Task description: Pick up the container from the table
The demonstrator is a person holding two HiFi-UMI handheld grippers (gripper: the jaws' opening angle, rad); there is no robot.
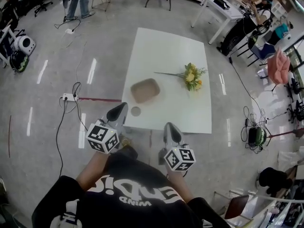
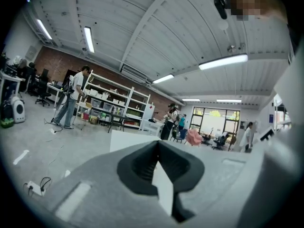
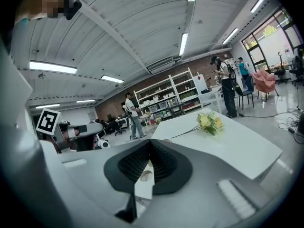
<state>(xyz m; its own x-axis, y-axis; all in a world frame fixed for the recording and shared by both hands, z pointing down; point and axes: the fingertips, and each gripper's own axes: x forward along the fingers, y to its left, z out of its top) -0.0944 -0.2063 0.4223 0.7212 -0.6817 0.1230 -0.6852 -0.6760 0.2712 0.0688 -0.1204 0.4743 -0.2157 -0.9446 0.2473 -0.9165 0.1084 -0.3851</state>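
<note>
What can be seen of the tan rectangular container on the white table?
The tan container is a shallow, open tray with rounded corners. It is matte, perhaps moulded pulp or plastic, and looks empty. It sits flat and upright on the near left part of the white table, slightly skewed to its edges. A small round disc lies close by, apart from it. Nothing else touches it.

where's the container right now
In the head view the tan container sits on the left half of the white table, with a small round disc just below it and yellow flowers to its right.
</note>
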